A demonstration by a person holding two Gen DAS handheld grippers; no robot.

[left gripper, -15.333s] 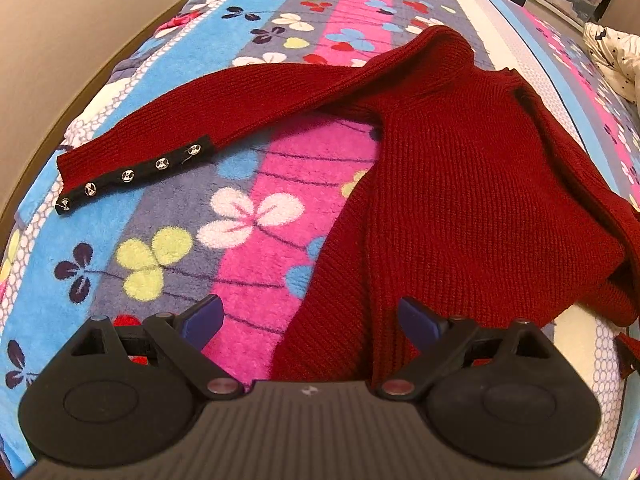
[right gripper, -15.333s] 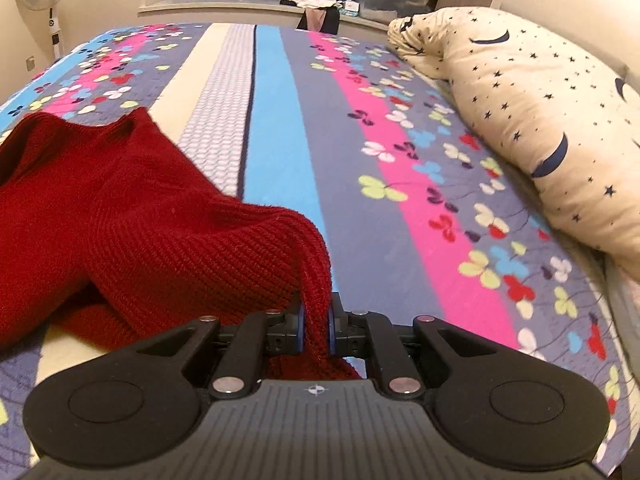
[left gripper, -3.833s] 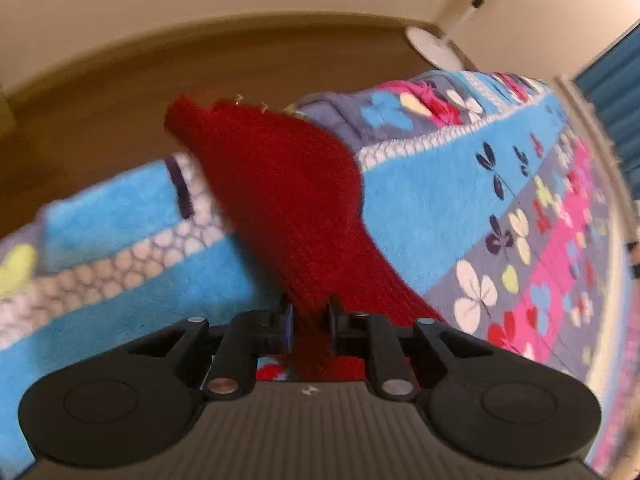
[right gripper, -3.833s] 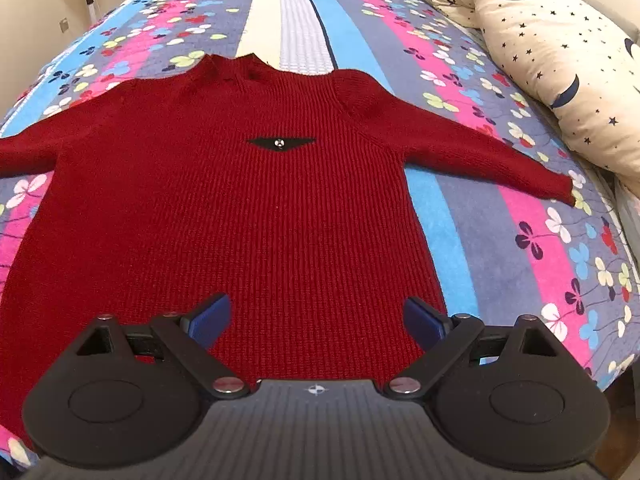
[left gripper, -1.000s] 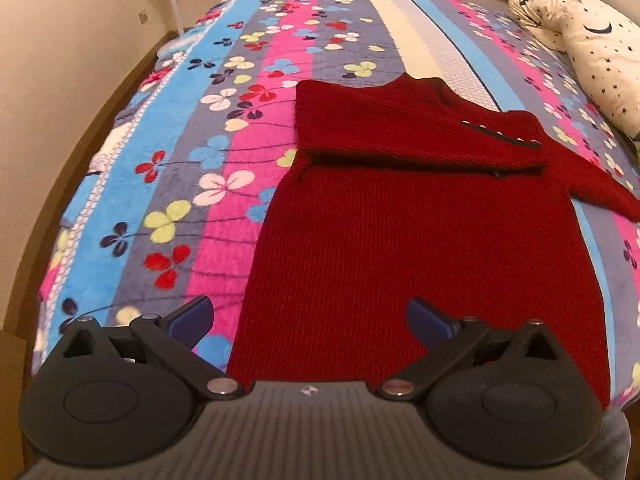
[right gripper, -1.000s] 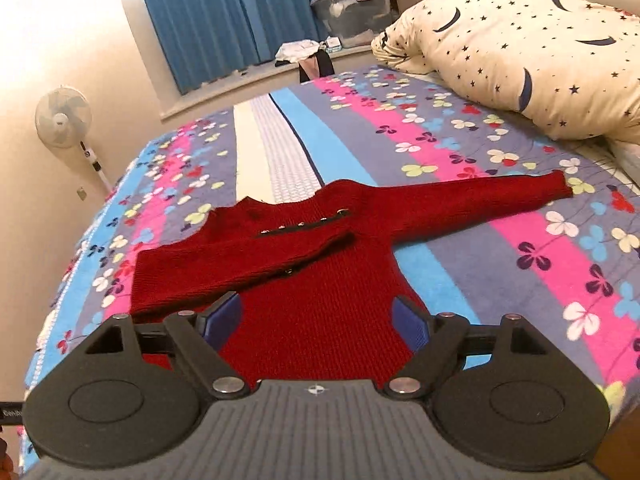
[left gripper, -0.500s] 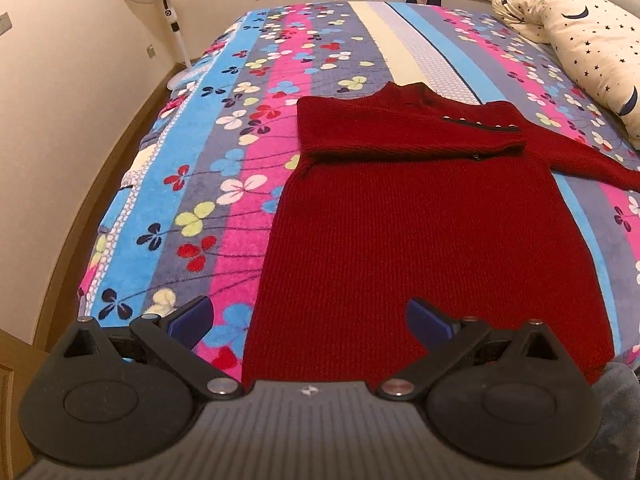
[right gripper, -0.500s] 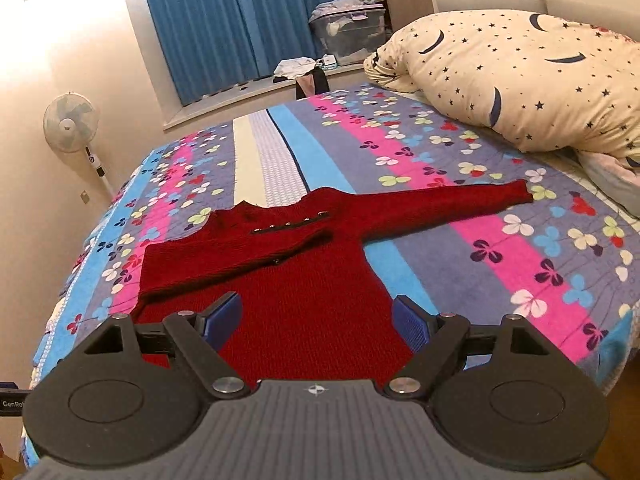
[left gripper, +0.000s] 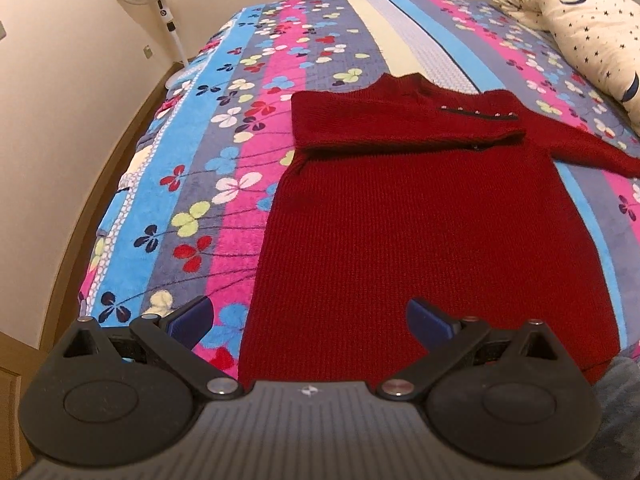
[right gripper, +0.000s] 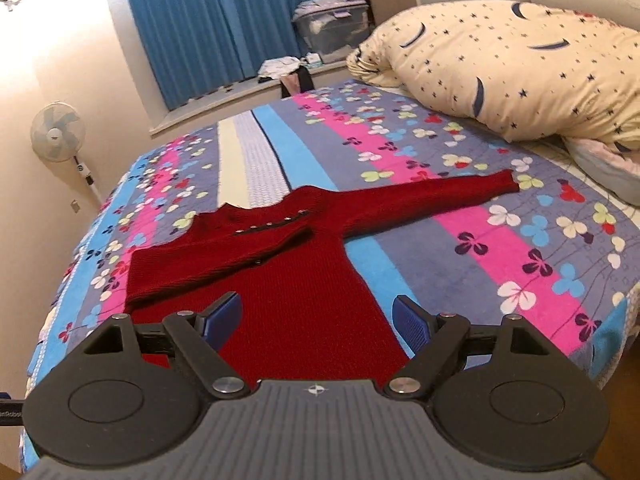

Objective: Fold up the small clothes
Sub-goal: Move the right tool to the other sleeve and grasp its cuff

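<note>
Sweater (left gripper: 424,216): laid flat on the bed (left gripper: 224,128), hem nearest the cameras, so folds can be made in place.
Left sleeve (left gripper: 400,128): already folded across the chest, buttoned cuff uppermost.
Right sleeve (right gripper: 424,200): stretched out toward the pillow (right gripper: 500,64); judged next to be folded in.
Left gripper (left gripper: 310,318): jaws spread, nothing pinched, held above the hem.
Right gripper (right gripper: 318,318): jaws spread and empty, held back from the sweater, well short of the cuff.
</note>
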